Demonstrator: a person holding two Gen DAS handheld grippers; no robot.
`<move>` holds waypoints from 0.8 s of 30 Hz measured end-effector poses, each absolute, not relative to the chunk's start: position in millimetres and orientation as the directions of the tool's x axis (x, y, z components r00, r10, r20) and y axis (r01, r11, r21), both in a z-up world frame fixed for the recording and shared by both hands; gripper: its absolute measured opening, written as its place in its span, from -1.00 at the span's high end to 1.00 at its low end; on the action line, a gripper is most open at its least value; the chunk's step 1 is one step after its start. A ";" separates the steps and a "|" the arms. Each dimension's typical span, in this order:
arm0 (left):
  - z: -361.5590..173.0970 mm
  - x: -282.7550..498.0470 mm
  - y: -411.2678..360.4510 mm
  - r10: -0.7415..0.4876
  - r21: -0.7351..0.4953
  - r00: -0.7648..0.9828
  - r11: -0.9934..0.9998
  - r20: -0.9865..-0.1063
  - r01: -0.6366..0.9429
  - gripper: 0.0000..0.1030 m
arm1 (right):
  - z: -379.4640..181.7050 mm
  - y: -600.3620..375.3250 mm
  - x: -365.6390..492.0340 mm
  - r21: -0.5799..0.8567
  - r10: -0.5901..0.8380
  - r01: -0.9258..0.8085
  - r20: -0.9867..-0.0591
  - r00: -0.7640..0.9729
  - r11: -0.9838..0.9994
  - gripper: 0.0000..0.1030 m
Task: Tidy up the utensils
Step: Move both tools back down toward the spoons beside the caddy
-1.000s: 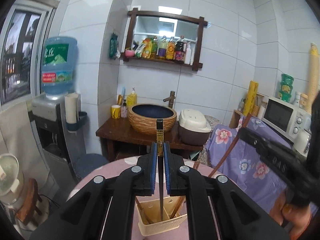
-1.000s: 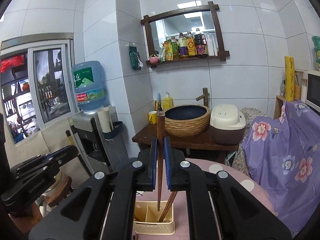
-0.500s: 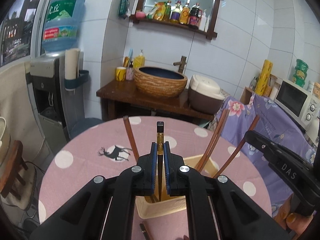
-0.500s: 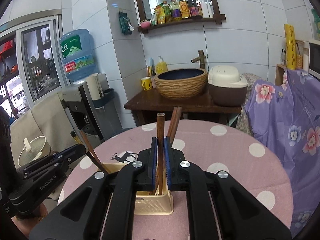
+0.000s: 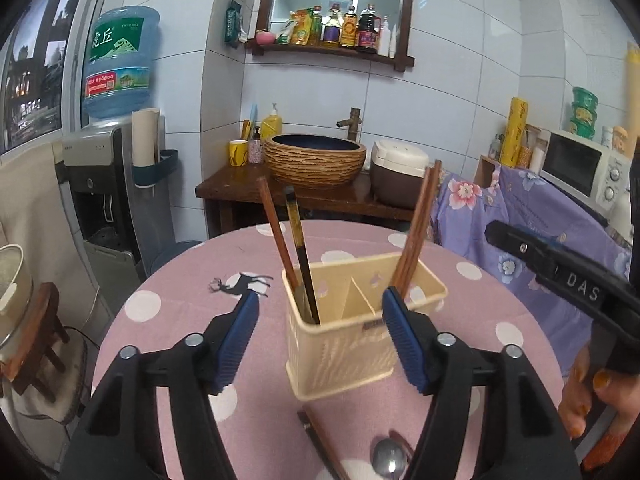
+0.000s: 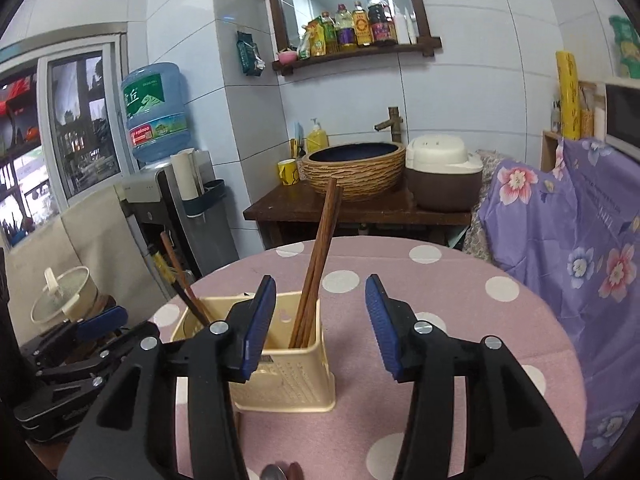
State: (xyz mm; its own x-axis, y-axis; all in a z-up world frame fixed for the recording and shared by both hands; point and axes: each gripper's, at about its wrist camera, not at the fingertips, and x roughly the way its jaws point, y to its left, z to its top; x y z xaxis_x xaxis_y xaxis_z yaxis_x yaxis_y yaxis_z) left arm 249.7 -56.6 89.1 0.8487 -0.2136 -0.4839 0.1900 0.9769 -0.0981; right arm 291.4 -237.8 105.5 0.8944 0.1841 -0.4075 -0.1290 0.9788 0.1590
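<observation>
Now both grippers, left (image 5: 316, 344) and right (image 6: 320, 326), have just been opening and stand wide with nothing between their jaws, the chopsticks (image 5: 416, 236) leaning in the holder (image 5: 340, 344) at mid-surface (image 5: 248, 412). Pulling back carelessly, a jaw could catch a slanted stick or the light holder and tip it. A spoon (image 5: 388, 458) and one stick (image 5: 320, 440) lie near, easily swept off.

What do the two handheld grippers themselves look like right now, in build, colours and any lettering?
Both the left gripper and the right gripper are black plastic with silver screws and ribbed blue pads. White letters "DAS" mark the right one's side.
</observation>
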 end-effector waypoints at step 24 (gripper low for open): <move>-41.2 170.7 -12.0 -0.164 -0.146 0.701 0.985 -0.694 0.086 -0.76 | -44.7 -238.0 211.7 0.095 0.170 -0.145 -0.700 0.694 0.985 -0.29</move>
